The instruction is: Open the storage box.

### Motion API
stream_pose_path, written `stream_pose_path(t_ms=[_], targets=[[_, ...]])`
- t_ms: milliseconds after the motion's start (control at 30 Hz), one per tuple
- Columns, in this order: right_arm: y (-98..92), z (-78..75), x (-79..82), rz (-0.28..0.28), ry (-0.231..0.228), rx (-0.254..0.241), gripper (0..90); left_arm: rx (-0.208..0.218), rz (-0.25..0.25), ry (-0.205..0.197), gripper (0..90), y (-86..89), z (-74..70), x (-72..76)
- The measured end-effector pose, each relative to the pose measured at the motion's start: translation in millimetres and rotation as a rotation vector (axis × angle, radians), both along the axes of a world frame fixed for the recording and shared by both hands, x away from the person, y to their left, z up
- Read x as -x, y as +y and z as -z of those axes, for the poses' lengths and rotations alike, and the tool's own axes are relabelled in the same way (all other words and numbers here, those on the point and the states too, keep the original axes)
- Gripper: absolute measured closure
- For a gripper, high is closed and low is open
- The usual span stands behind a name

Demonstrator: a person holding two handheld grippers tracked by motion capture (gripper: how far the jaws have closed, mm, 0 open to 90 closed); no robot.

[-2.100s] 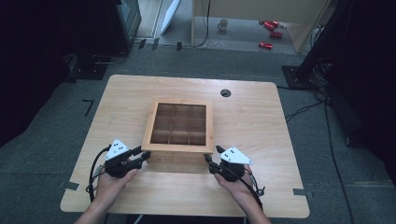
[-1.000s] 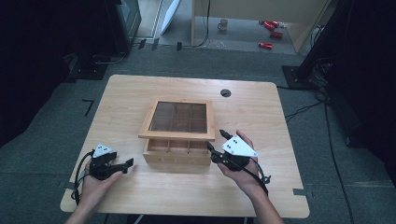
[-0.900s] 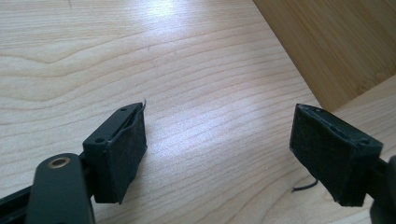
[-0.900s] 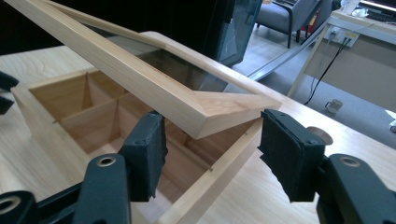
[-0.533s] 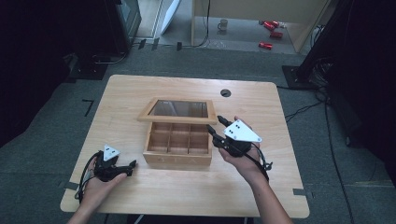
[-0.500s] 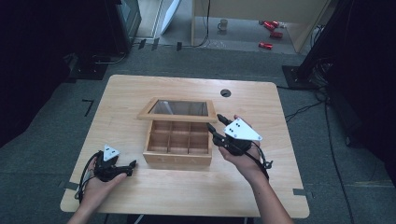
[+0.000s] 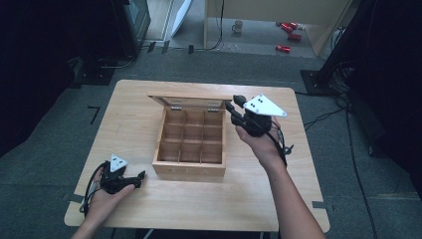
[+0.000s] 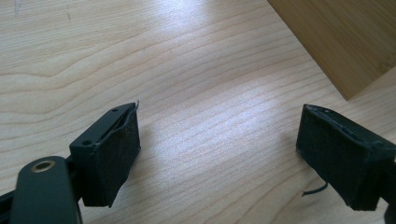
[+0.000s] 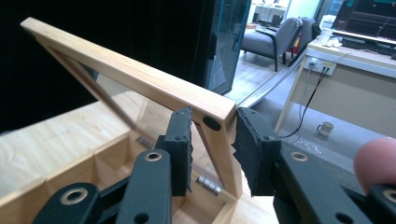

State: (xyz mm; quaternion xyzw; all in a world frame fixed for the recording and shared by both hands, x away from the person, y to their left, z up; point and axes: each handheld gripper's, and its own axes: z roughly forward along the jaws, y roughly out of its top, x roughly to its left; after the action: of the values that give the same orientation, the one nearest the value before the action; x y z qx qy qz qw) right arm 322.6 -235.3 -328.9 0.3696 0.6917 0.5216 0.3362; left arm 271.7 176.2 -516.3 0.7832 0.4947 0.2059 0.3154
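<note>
A wooden box (image 7: 188,170) with several empty compartments stands in the middle of the table. Its glass-paned lid (image 7: 191,102) is raised on the far hinges and stands almost upright. My right gripper (image 7: 230,107) is shut on the lid's right front corner. In the right gripper view the two pads clamp the lid frame (image 9: 140,77) from either side, at the right gripper (image 9: 215,128). My left gripper (image 7: 140,176) lies open on the table near the front left, apart from the box. In the left gripper view the left gripper (image 8: 219,154) holds nothing and a box corner (image 8: 336,42) shows beyond.
The table (image 7: 278,194) has bare wood in front of and beside the box. Its front edge runs close under my left hand. On the floor behind lie red cans (image 7: 284,48) and a mug (image 7: 238,26). A desk (image 9: 355,79) stands beyond the table.
The right gripper has swung the lid from shut to nearly upright, moving up and away. The left gripper drew back from the box to the front left of the table.
</note>
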Motion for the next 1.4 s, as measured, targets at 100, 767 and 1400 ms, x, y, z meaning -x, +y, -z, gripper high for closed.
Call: stream_pose_path(t_ms=[100, 767, 1400], targets=[[-1.6, -6.0, -13.0, 0.01, 0.004, -0.021, 70.7, 0.001, 0.001, 0.0, 13.6, -0.1, 0.0, -0.1], [-11.7, -17.7, -106.9, 0.059, 0.106, -0.193, 80.8, 0.034, 0.041, 0.009, 13.7, 1.2, -0.5, -1.5], [19.9, 21.2, -161.7, 0.162, 0.222, -0.106, 78.5, 0.04, 0.063, 0.007, 13.9, 0.2, -0.2, -1.2]])
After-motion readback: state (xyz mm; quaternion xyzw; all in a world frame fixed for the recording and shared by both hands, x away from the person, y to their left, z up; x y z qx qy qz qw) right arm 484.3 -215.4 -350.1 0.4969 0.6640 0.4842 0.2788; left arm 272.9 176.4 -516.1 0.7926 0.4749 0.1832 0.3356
